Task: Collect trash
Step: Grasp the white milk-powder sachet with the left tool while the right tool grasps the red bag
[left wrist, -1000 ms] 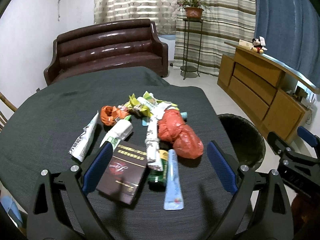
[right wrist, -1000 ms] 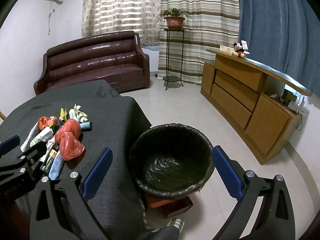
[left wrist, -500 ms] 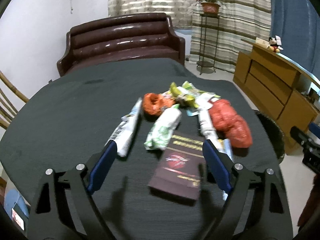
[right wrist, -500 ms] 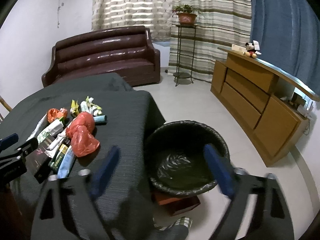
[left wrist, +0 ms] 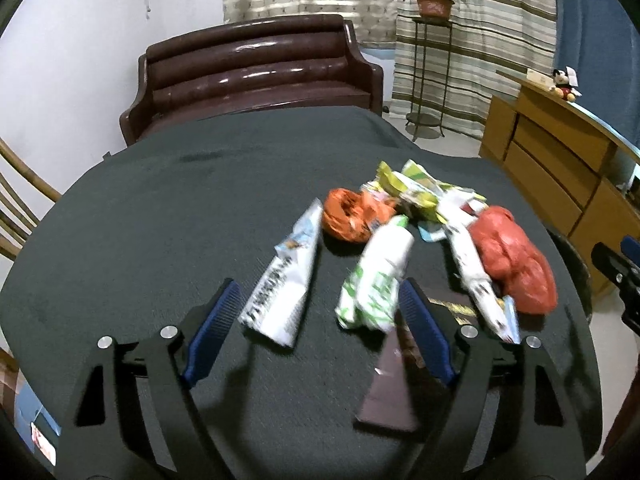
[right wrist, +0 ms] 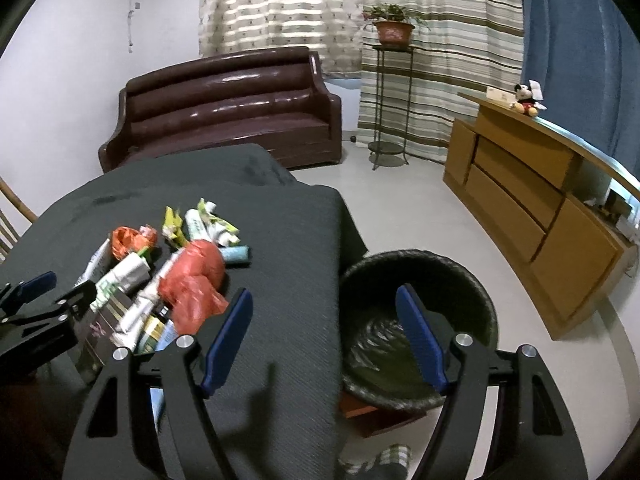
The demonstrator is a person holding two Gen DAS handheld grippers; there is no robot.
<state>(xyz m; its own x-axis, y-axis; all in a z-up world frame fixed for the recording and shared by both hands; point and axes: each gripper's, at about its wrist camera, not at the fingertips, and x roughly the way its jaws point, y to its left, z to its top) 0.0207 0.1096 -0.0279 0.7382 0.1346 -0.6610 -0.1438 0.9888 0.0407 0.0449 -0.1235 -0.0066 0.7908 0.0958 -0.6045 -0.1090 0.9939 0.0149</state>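
A trash pile lies on the dark-clothed table [left wrist: 160, 240]: a white pouch [left wrist: 284, 284], a green-and-white wrapper [left wrist: 376, 276], an orange bag [left wrist: 348, 216], a red plastic bag [left wrist: 512, 256] and a dark brown booklet [left wrist: 396, 380]. My left gripper [left wrist: 316, 292] hovers low over the pile's near left side. Its jaws are closing, with the pouch's near end and the wrapper between the fingers, untouched. My right gripper [right wrist: 324, 292] is open and holds nothing, above the table's edge beside the black-lined bin [right wrist: 420, 300]. The red bag [right wrist: 196, 276] lies to its left.
A brown leather sofa [left wrist: 248, 72] stands behind the table. A wooden sideboard [right wrist: 540, 208] runs along the right wall, with a plant stand [right wrist: 390, 92] by the curtains. A wooden chair [left wrist: 16, 208] shows at the left edge. Pale floor surrounds the bin.
My left gripper has moved left across the pile, from over the booklet to over the white pouch, and its jaws have narrowed. The right gripper has also shifted left and narrowed its jaws.
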